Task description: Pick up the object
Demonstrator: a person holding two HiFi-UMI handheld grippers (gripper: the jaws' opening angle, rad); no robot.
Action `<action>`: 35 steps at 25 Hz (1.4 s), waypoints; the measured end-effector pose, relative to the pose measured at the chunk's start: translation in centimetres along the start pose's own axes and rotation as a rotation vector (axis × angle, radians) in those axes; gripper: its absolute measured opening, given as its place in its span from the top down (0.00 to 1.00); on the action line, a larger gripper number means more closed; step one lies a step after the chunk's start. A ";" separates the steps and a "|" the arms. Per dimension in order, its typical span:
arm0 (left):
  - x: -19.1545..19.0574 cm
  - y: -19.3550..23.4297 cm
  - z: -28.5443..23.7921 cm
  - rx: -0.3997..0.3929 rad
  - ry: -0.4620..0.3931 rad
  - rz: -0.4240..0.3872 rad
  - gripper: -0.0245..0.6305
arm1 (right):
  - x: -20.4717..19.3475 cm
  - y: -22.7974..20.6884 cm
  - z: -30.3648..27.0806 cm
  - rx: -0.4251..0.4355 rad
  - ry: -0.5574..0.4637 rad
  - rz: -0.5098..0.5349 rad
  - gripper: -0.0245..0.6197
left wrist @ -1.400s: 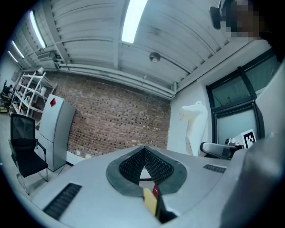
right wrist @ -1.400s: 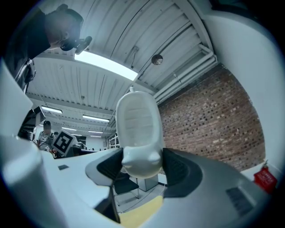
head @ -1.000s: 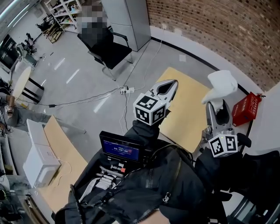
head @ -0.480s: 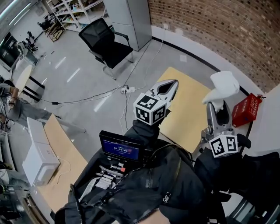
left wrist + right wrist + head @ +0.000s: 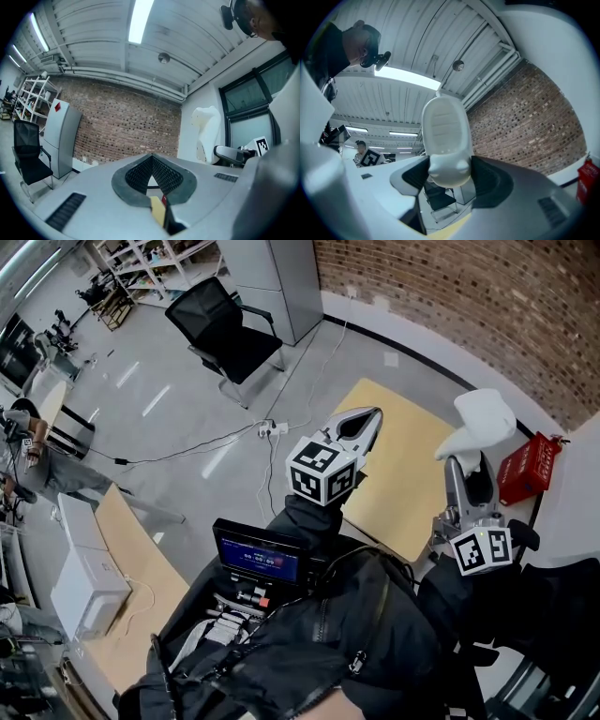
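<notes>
A white moulded object [image 5: 481, 423] is held up in the air, and my right gripper [image 5: 466, 465] is shut on its lower end. In the right gripper view the white object [image 5: 445, 140] stands upright between the dark pads [image 5: 490, 180], filling the middle of the picture. My left gripper [image 5: 361, 423] is raised beside it, to the left, jaws closed together with nothing between them. In the left gripper view the meshed pads [image 5: 161, 173] meet in a point, and the white object [image 5: 206, 133] shows at the right.
A light wooden table [image 5: 398, 474] lies below both grippers. A red box [image 5: 527, 471] sits at its right, by the brick wall [image 5: 487, 306]. A black chair [image 5: 225, 329] stands on the grey floor, with cables and a power strip [image 5: 272, 432] nearby. A screen [image 5: 261, 557] is at my chest.
The right gripper with the white object has drifted slightly right and up. The left gripper has stayed in place. A person near the chair has gone from view.
</notes>
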State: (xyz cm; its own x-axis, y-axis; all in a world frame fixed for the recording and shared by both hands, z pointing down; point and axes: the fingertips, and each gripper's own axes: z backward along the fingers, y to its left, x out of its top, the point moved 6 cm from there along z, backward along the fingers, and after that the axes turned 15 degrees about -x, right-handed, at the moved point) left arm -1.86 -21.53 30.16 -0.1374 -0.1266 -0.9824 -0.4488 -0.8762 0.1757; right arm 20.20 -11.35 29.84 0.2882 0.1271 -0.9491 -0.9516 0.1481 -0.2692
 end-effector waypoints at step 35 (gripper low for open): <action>0.2 1.0 1.0 0.030 -0.005 0.011 0.96 | -0.3 0.3 0.1 0.007 0.011 0.002 0.52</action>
State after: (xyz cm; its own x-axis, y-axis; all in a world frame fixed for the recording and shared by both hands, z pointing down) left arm -3.20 -21.95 30.17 -0.1466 -0.1335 -0.9802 -0.4737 -0.8604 0.1880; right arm 19.86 -11.22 30.11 0.2850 0.1166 -0.9514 -0.9515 0.1548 -0.2660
